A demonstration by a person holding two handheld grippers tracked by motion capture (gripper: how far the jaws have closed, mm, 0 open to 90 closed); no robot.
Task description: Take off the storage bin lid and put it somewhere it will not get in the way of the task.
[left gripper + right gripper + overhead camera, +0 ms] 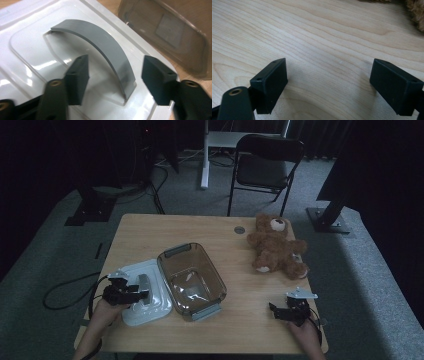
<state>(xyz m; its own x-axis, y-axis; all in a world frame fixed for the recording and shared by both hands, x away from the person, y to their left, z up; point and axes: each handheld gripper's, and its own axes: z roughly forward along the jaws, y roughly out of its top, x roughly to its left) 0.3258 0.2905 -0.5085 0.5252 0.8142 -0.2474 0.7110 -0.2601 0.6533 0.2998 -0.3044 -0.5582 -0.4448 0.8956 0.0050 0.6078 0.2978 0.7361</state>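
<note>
Now left gripper [113,80] wide astride grey handle [100,47] of white lid [150,297], right gripper [328,86] wide over table [324,32]

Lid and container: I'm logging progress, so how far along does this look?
Done: the white lid lies off the clear container, beside it. In hand: the open left gripper straddles the lid's grey handle. Left: the teddy bear lies untouched; the right gripper is open, holding nothing.

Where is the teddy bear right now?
In the high view, the teddy bear lies at the table's far right, beyond the right gripper and right of the clear box.
</note>
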